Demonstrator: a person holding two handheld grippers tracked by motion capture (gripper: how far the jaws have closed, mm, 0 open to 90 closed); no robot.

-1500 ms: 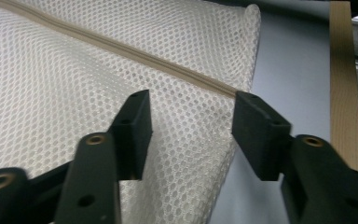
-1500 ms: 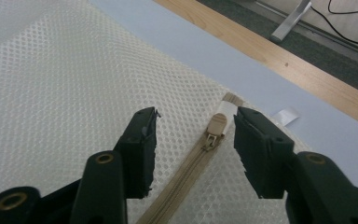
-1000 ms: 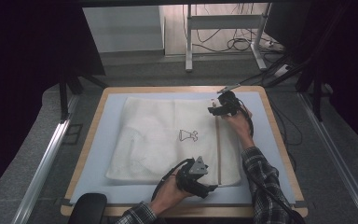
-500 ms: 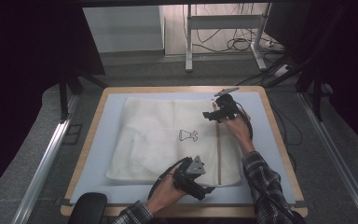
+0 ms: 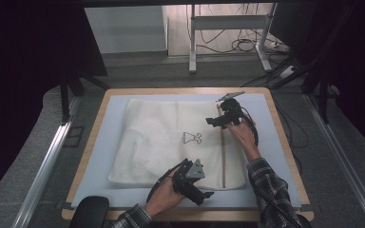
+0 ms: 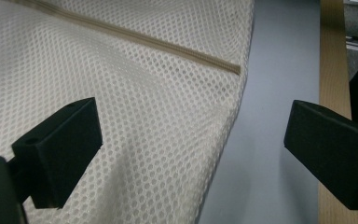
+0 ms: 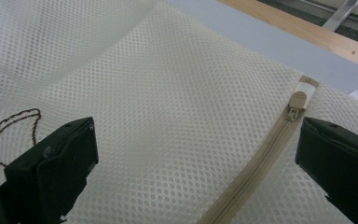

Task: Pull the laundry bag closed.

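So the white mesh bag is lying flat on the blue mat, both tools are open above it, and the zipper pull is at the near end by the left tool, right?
Not quite. The zipper pull sits at the far end, by the right tool, as the right gripper view shows. The rest holds: the white mesh bag lies on the blue mat, with the left tool also open.

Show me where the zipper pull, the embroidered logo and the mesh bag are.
Zipper pull (image 7: 297,106), right gripper view, on the tan slider at the zipper's end.
Logo (image 5: 192,138), high view, middle of the dark outline.
Mesh bag (image 5: 154,137), high view, bare white mesh left of the logo.
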